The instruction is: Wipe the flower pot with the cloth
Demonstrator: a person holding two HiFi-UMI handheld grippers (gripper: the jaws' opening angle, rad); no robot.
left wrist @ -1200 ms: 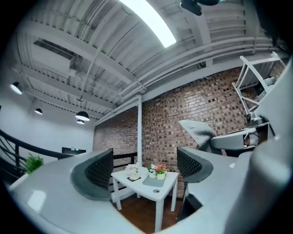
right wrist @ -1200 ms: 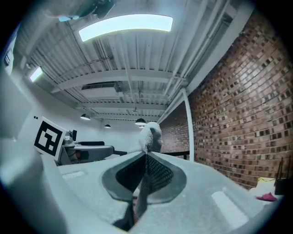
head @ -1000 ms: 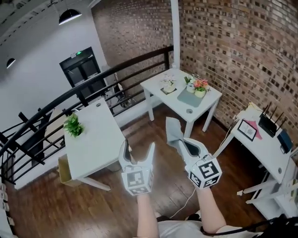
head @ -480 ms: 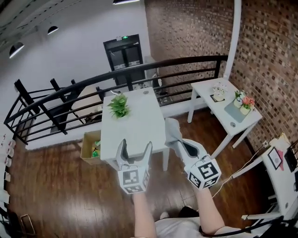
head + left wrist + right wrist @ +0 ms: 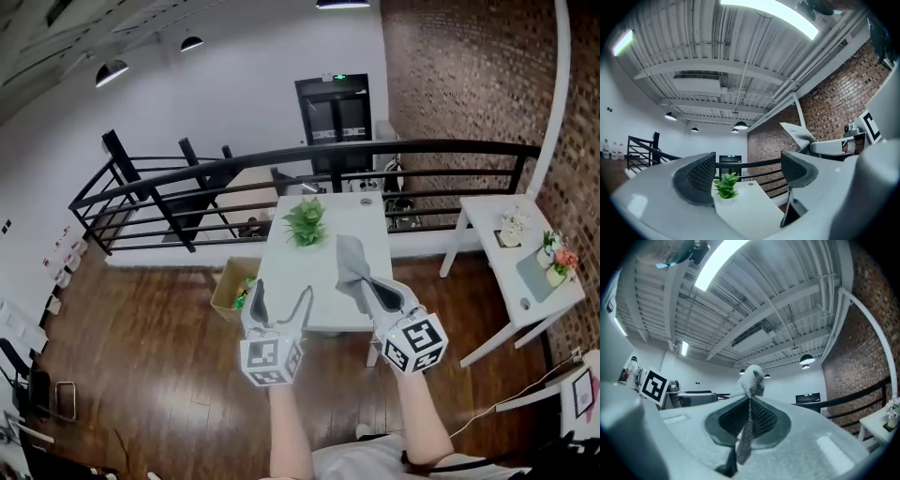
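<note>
Right gripper (image 5: 364, 289) clamps cloth (image 5: 350, 261) for wiping; left gripper (image 5: 281, 292), jaws apart and empty, faces the plant (image 5: 306, 223), probably to steady it

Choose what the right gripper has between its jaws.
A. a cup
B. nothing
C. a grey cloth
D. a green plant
C: in its own view, the right gripper has its jaws shut on the cloth, which sticks up past their tips.
</note>
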